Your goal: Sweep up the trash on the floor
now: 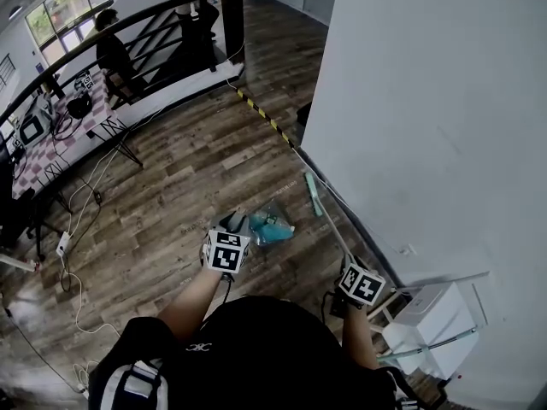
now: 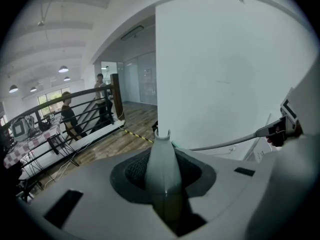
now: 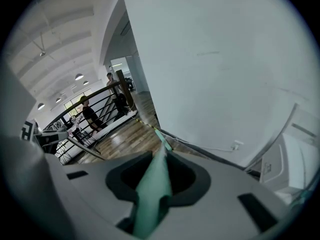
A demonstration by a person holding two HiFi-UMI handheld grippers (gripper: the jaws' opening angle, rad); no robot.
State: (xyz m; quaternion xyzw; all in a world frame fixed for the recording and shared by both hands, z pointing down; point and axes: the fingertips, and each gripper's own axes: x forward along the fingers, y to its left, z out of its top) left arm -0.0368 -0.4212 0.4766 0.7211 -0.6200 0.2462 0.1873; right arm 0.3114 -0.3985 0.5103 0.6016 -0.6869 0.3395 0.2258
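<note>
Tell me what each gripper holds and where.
Left gripper grips the dustpan by its grey handle; right gripper grips the broom by its green handle.

Bright daylight from windows (image 1: pixel 64 15), fisheye-bent edges, dark vignette in both gripper views

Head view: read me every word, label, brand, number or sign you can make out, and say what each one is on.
No text here can be read.
Left marker cube and right marker cube: black and white square patterns only, no letters or numbers.
Small white logo on the black shirt: too small to read.
Striped tape: yellow and black stripes, no words.
</note>
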